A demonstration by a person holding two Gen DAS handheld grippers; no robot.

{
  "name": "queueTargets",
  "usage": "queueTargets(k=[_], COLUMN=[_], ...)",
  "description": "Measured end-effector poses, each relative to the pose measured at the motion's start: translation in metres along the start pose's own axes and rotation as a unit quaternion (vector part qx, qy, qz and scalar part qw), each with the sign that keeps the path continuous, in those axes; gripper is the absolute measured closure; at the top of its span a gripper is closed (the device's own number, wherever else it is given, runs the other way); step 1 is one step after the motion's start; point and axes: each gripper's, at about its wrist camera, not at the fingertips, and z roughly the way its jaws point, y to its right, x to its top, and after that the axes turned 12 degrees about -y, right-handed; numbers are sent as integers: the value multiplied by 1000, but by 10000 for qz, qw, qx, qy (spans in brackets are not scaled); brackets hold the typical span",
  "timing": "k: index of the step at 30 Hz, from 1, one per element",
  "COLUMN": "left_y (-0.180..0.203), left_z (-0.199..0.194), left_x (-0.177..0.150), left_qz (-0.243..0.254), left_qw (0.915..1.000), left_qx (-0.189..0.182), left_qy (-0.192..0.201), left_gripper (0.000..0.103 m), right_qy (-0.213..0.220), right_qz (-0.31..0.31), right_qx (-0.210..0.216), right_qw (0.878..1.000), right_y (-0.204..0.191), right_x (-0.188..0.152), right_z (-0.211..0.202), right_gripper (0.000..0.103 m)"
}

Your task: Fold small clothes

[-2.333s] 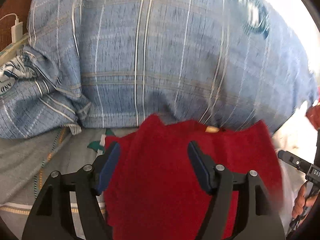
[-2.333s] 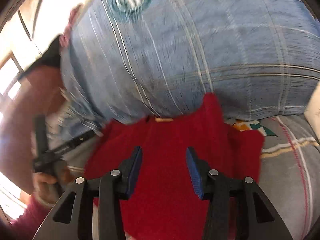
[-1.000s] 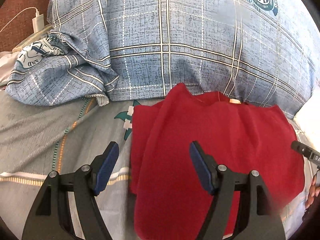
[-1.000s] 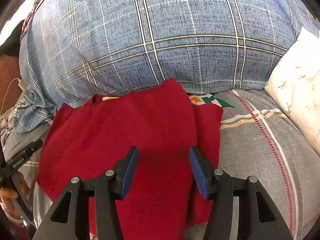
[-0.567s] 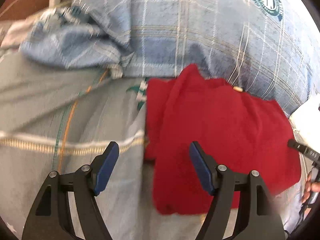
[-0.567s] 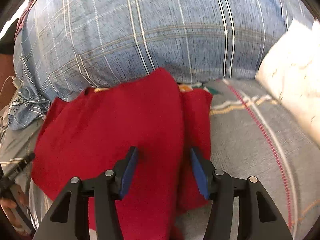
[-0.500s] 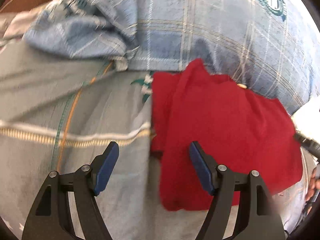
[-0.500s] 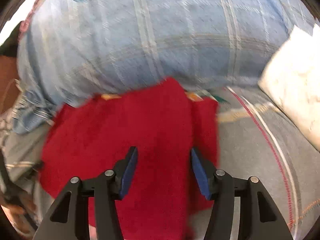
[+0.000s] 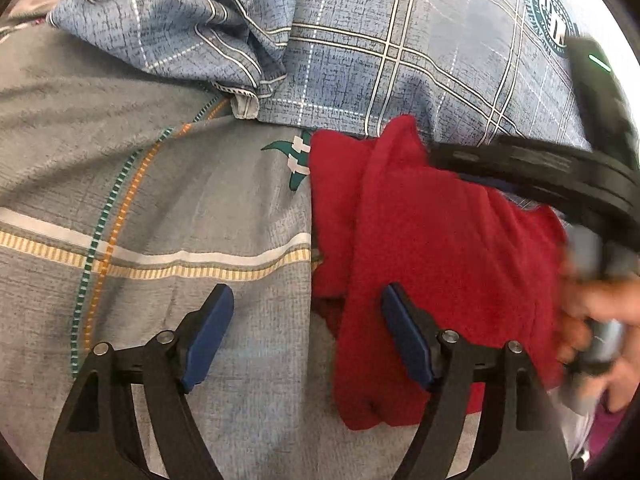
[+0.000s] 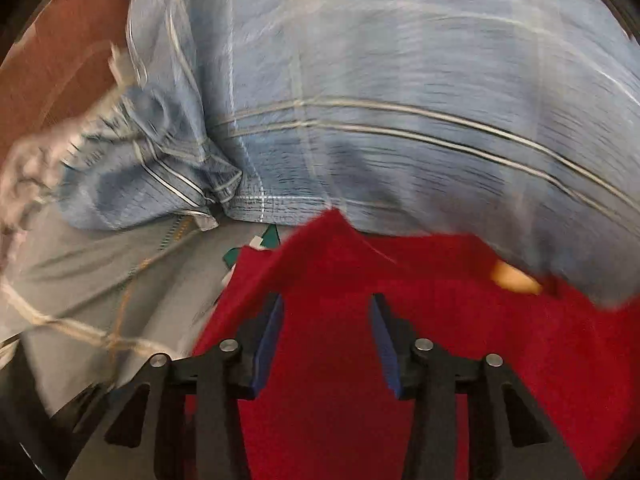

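Observation:
A red garment [image 9: 440, 248] lies folded on the grey bedsheet [image 9: 160, 200], its far edge against a blue plaid pillow [image 9: 400, 40]. My left gripper [image 9: 308, 332] is open and empty, low over the sheet at the garment's left edge; its right finger [image 9: 408, 340] is over the red cloth. My right gripper [image 10: 326, 340] is open and empty, right above the red garment [image 10: 440, 340], with its left fold under the fingers. In the left wrist view the right gripper's black body [image 9: 560, 176] and a hand [image 9: 596, 320] reach over the garment from the right.
The blue plaid pillow [image 10: 400, 100] fills the back of both views, with a crumpled corner [image 9: 180, 28] at the left. The sheet has striped lines [image 9: 160, 264]. A brown surface [image 10: 52, 60] shows at the far left. The right wrist view is blurred by motion.
The right gripper has swung left across the garment and now shows close in the left wrist view. The left gripper has shifted left, so more bare sheet shows. Both stay open.

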Motion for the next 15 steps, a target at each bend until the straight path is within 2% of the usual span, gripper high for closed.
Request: queueTargets(k=[3,6,8,11,12,13,15], left_y=[-3,-5,-6,-6,-5,-5,-5], left_z=[2,4,4,4,3,3,3], left_x=[3,6,6,5,4,4,3], left_qz=[-42,-66,-98,-91,-86,-86,-86], left_qw=[9999,9999,9999,9999,9999,9999,9999], left_qx=[-83,-78,-72,-36,-11,-2,11], left_qy=[-75,-101,-115,-116,-106,-99,-88], left_gripper=[22,21,19,19,19,19,19], right_qy=[-421,-287,-357,-493,-491,-486,-496], right_qz=[-25,-82,18,283,369,378,314], right_qx=[-522,-807,-714,-328,-167,-61,84], right_qw=[9977,9963,9968,9978,9980,9981,9982], right_y=[-17,-27,-26,-17,-15,-15,-22], right_x=[20,26,27,26,24,23,22], right_z=[44,54,51,39,33,30,30], right_gripper=[59,56,56,57,49,33,23])
